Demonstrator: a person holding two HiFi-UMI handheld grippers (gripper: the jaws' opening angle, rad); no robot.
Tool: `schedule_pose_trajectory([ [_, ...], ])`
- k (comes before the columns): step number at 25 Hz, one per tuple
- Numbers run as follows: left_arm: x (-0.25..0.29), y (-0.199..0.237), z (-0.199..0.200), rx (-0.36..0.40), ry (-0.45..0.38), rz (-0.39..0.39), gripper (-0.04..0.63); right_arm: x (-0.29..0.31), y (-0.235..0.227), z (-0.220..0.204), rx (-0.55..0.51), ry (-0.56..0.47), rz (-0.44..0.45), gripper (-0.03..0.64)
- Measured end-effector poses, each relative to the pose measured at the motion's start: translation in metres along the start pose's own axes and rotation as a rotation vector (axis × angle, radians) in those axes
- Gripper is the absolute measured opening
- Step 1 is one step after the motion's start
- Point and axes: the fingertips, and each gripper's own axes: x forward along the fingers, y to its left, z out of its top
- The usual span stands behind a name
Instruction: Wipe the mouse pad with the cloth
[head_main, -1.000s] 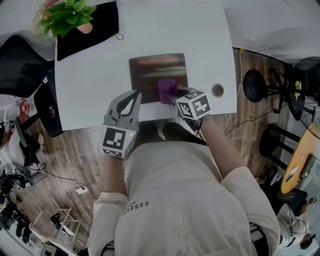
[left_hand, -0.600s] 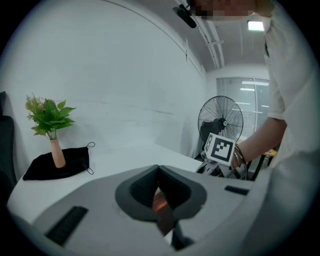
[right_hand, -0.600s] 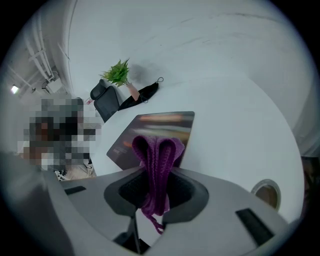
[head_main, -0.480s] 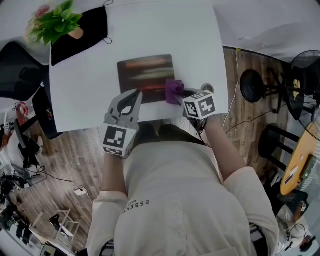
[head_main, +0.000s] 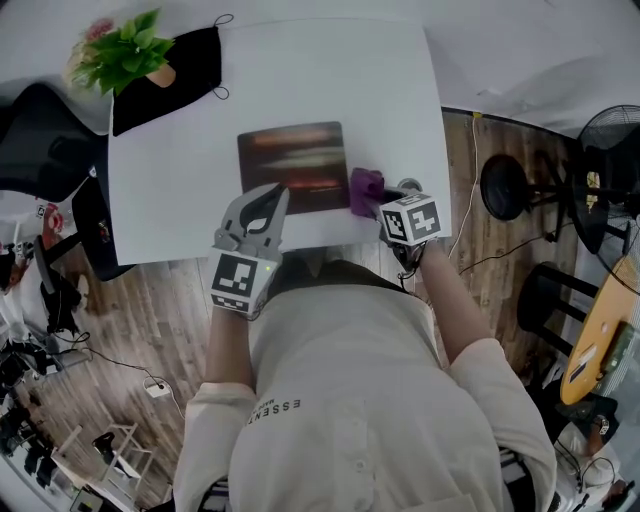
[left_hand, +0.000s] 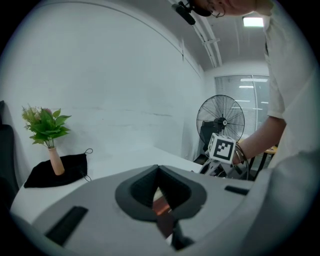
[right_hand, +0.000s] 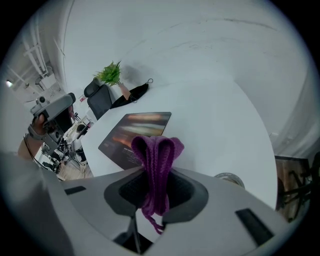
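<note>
A dark mouse pad (head_main: 292, 165) with an orange-streaked print lies on the white table (head_main: 380, 90). My right gripper (head_main: 378, 200) is shut on a purple knitted cloth (head_main: 366, 190), which is just past the pad's right edge, over bare table. In the right gripper view the cloth (right_hand: 156, 150) bunches up between the jaws of the right gripper (right_hand: 156, 177), with the mouse pad (right_hand: 135, 130) ahead to the left. My left gripper (head_main: 266, 200) is shut at the pad's near left corner. A sliver of the pad (left_hand: 160, 205) shows through the left gripper's (left_hand: 159, 192) jaws.
A potted plant (head_main: 125, 50) and a black fabric pouch (head_main: 165, 75) sit at the table's far left corner. A round cable hole (head_main: 408, 185) lies beside the cloth. A standing fan (head_main: 610, 150), stools and cables are on the wooden floor to the right.
The right gripper has dragged the purple cloth rightward from the pad's near right part to just off its right edge. The left gripper has stayed at the pad's near left corner.
</note>
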Motion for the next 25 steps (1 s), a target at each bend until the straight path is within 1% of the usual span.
schedule_pose_trajectory([
  [3,-0.004,0.005,0.008,0.021,-0.011,0.012,0.002,-0.008,0.007,0.012,-0.022,-0.044,0.015,0.094],
  [8,-0.019,0.022,0.029,0.053,-0.053,0.071,0.002,-0.033,0.029,0.052,-0.066,-0.177,0.025,0.094],
  [13,-0.042,0.039,0.067,0.103,-0.115,0.125,0.002,-0.067,0.062,0.108,-0.140,-0.362,0.022,0.094],
  [15,-0.052,0.045,0.080,0.135,-0.146,0.135,0.002,-0.081,0.077,0.129,-0.167,-0.442,0.017,0.092],
  [18,-0.064,0.056,0.094,0.169,-0.162,0.162,0.002,-0.102,0.095,0.155,-0.205,-0.555,0.005,0.092],
  [21,-0.076,0.070,0.099,0.163,-0.150,0.209,0.002,-0.124,0.113,0.172,-0.235,-0.654,-0.005,0.092],
  [25,-0.093,0.085,0.105,0.141,-0.164,0.240,0.002,-0.148,0.132,0.190,-0.278,-0.772,-0.028,0.092],
])
